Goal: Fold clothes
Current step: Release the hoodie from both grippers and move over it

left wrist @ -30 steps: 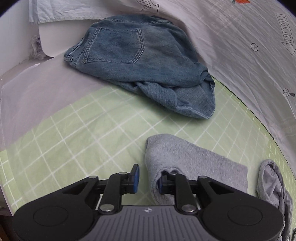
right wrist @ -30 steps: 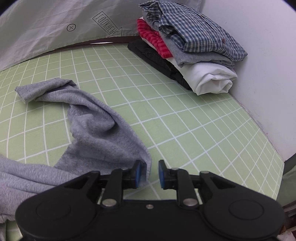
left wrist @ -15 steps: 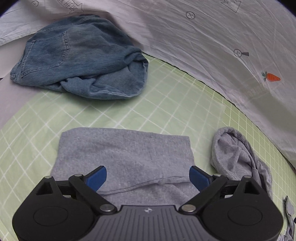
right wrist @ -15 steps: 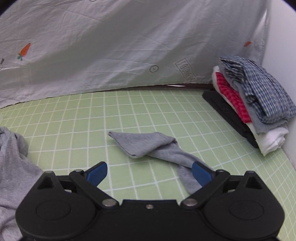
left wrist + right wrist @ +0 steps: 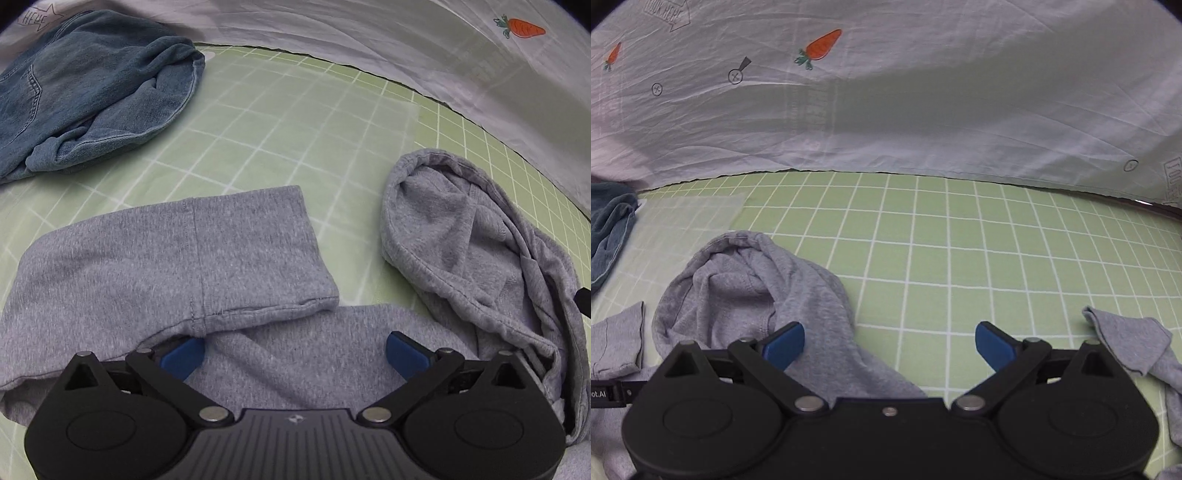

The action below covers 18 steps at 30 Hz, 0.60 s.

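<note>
A grey hoodie (image 5: 295,354) lies on the green grid mat (image 5: 295,122). One sleeve (image 5: 177,258) is folded across its body; the hood (image 5: 454,229) lies bunched at the right. My left gripper (image 5: 295,356) is open and empty just above the hoodie's body, its left pad under the sleeve cuff edge. In the right wrist view my right gripper (image 5: 889,343) is open and empty, over the mat between the hood (image 5: 750,288) and the other sleeve (image 5: 1134,343).
Crumpled blue jeans (image 5: 88,92) lie at the mat's far left, also in the right wrist view (image 5: 609,236). A white sheet printed with carrots (image 5: 886,96) hangs along the back edge of the mat (image 5: 960,240).
Both grippers opened from shut one second ago and let go of the grey sleeves. Both have since swung round; the left moved closer over the hoodie, the right now faces the backdrop.
</note>
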### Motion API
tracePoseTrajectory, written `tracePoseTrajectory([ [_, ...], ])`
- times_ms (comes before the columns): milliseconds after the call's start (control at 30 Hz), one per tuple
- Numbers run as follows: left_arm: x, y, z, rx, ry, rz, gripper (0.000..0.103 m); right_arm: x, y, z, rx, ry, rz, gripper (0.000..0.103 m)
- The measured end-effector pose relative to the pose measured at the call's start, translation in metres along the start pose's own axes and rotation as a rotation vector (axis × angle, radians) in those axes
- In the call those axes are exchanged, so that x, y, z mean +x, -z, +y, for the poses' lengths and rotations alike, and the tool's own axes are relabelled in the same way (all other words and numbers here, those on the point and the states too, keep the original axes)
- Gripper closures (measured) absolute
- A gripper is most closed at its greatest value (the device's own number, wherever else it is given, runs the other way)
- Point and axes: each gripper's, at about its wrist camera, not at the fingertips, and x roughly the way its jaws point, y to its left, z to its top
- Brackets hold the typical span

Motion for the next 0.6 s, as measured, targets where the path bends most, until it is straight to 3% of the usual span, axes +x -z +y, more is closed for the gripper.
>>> tracePoseTrajectory([
  [67,0.005,-0.003,-0.005,0.051,-0.039,-0.014,0.000,0.010,-0.004,0.007,-0.033,-0.018,0.015,0.002],
  [300,0.010,-0.011,-0.006,0.096,-0.022,-0.072,0.000,0.055,-0.020,0.018,-0.192,-0.001,0.086,0.002],
  [400,0.011,-0.014,-0.006,0.114,-0.012,-0.077,0.000,0.067,-0.025,0.014,-0.261,-0.003,0.077,0.000],
  [600,0.014,-0.019,-0.007,0.086,-0.025,-0.081,0.000,0.087,-0.040,-0.028,-0.112,0.078,0.026,0.000],
])
